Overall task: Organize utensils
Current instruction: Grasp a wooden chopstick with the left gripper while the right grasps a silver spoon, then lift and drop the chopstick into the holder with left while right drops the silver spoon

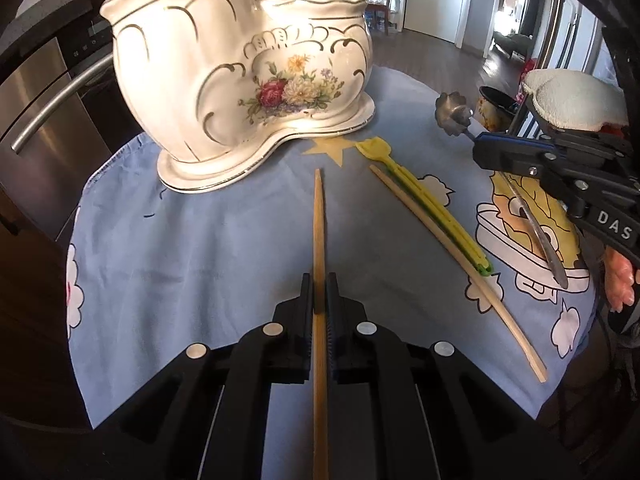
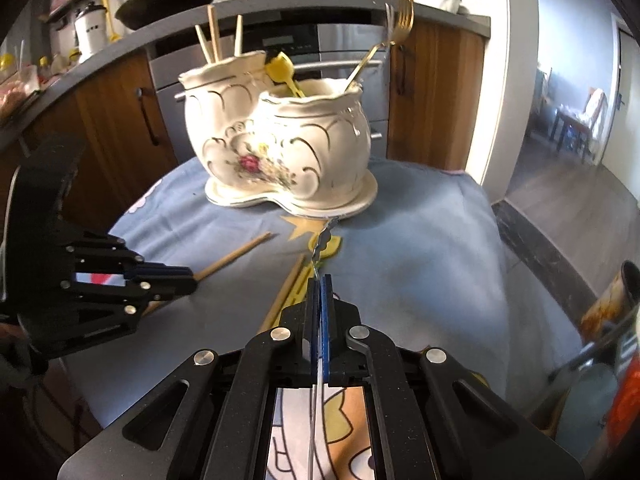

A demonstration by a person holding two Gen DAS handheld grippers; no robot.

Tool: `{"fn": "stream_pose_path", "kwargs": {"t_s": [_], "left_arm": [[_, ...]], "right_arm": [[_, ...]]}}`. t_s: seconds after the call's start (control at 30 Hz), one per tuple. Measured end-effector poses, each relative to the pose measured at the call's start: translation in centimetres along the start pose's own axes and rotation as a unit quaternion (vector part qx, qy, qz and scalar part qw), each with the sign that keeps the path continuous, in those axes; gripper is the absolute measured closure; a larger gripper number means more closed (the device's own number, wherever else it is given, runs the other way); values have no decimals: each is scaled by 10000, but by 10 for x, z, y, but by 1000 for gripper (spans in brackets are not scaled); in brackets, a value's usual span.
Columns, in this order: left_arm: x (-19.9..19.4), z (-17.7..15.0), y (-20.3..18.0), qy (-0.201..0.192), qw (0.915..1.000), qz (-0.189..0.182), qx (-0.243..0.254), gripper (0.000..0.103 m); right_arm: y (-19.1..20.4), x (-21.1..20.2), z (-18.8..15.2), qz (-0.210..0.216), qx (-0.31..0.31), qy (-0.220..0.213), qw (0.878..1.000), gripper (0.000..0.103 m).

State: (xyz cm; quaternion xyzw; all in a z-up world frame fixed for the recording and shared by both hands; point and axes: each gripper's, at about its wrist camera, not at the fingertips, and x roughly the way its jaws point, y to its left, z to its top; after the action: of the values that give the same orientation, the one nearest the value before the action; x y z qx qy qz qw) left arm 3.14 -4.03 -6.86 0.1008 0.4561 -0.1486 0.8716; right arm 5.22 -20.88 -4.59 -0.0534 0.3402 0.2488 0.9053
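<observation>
A white double-pot ceramic utensil holder (image 1: pixel 240 80) with painted flowers stands at the back of the table; it also shows in the right wrist view (image 2: pixel 288 140), with chopsticks, a yellow spoon and a gold fork inside. My left gripper (image 1: pixel 319 284) is shut on a wooden chopstick (image 1: pixel 318 220) that points at the holder. My right gripper (image 2: pixel 320 284) is shut on a metal scalloped spoon (image 1: pixel 454 114), held above the table at the right. A second chopstick (image 1: pixel 440 256) and a yellow-green plastic spoon (image 1: pixel 420 200) lie on the cloth.
A blue cartoon-print cloth (image 1: pixel 200 240) covers the small table. A stainless oven (image 2: pixel 340 48) and wooden cabinets stand behind it. A dark pot (image 1: pixel 494 108) sits at the far right edge. The floor drops away to the right (image 2: pixel 560 208).
</observation>
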Motion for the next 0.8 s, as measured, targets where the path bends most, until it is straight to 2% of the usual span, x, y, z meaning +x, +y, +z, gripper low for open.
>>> {"fn": "stream_pose_path", "kwargs": {"t_s": [0.2, 0.4, 0.5, 0.6, 0.7, 0.8], "left_arm": [[-30, 3, 4, -563, 9984, 2, 69, 97], [-84, 12, 6, -1448, 9890, -9, 299, 97], [-112, 21, 14, -1958, 9803, 16, 272, 97], [-135, 33, 26, -2560, 9664, 130, 197, 97], [-148, 52, 44, -3062, 9518, 197, -30, 97], [-150, 74, 67, -3413, 9390, 43, -425, 97]], "right_arm": [[7, -21, 9, 44, -147, -387, 9991, 101], [11, -44, 28, 134, -156, -931, 9954, 101], [12, -53, 43, 153, -149, -1230, 9922, 101], [8, -58, 65, 118, -20, -1578, 9874, 101], [2, -57, 88, 135, 200, -1848, 9825, 101], [-7, -52, 115, 231, 421, -2148, 9755, 101]]}}
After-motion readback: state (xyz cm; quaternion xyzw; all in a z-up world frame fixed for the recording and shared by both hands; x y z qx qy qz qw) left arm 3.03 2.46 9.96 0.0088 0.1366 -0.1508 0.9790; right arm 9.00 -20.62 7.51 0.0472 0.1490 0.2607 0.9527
